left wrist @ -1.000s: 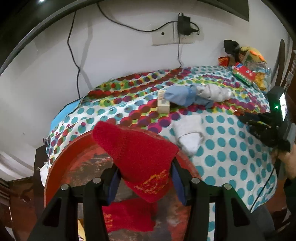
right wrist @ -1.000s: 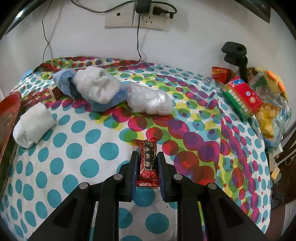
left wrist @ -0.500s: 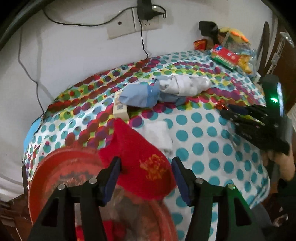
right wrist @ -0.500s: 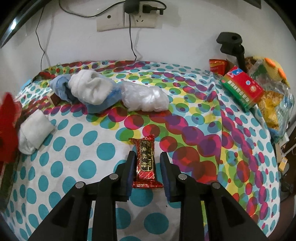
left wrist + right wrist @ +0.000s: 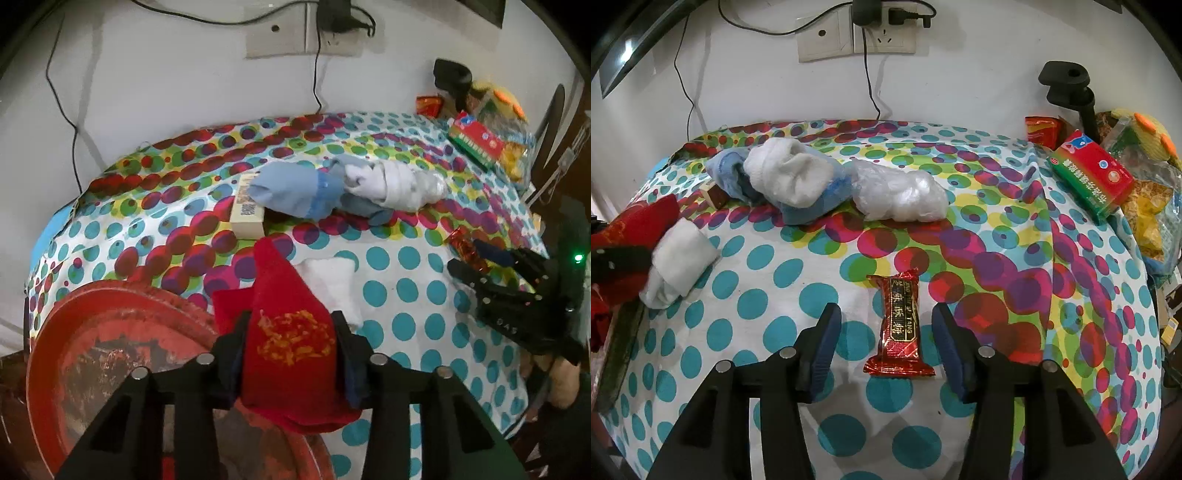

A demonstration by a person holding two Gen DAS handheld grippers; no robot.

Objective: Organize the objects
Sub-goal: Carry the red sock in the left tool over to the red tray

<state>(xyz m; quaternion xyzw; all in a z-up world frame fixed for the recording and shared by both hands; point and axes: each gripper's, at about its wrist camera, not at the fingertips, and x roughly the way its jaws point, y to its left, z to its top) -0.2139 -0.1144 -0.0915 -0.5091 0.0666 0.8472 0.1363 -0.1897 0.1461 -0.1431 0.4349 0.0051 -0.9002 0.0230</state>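
A red sock [image 5: 280, 288] with a yellow pattern sits between the fingers of my left gripper [image 5: 290, 332]. Its jaws are closing and the pads press on the sock's sides, above the rim of a red tray [image 5: 110, 332]. The sock's toe points out over the dotted cloth. A red candy bar [image 5: 899, 325] lies flat on the cloth between the fingers of my right gripper [image 5: 886, 325]. Those jaws are opening and the pads stand clear of the wrapper on both sides. The left wrist view shows the right gripper [image 5: 465, 254] over the candy bar [image 5: 463, 245].
A rolled white sock [image 5: 679, 258] lies near the tray. Further back are a blue and white sock pile [image 5: 790, 184], a crumpled plastic bag [image 5: 897, 195] and a small carton [image 5: 247, 214]. A red-green box [image 5: 1093, 177], snack bags [image 5: 1145, 206] and a black stand [image 5: 1067, 85] fill the right corner.
The left gripper moved from over the tray toward the cloth, widened, then narrowed onto the red sock. The right gripper's jaws spread off the candy bar, which stays on the cloth.
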